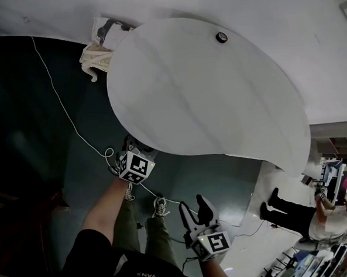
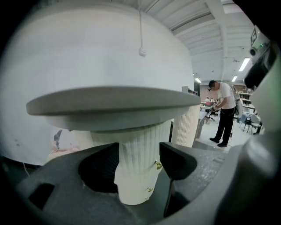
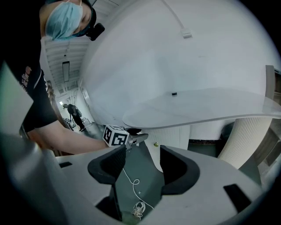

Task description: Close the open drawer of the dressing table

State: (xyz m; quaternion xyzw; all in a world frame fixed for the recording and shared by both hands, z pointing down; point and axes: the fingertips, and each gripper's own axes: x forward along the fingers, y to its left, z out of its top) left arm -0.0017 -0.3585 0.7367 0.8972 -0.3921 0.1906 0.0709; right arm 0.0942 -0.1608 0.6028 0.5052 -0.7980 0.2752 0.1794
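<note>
The white dressing table [image 1: 206,92] has a wide oval top. Under it stands a ribbed white drawer column [image 2: 138,176] with small gold knobs [image 2: 158,165]. My left gripper [image 2: 138,160] is open right in front of that column, and the ribbed front shows between its dark pads without touching them. From above, the left gripper [image 1: 134,148] sits at the top's near edge. My right gripper [image 1: 195,207] is open and empty, further back above the floor. From the right gripper [image 3: 139,165] I see the left gripper [image 3: 136,139] close to a knob [image 3: 155,143]. Whether a drawer stands out, I cannot tell.
A white cable [image 1: 73,126] runs over the dark floor to my feet [image 1: 160,207]. A small black round thing [image 1: 221,37] lies on the table top. Papers [image 1: 100,48] are piled at the wall, left of the table. A second ribbed column [image 2: 186,125] and a standing person [image 1: 301,215] are at the right.
</note>
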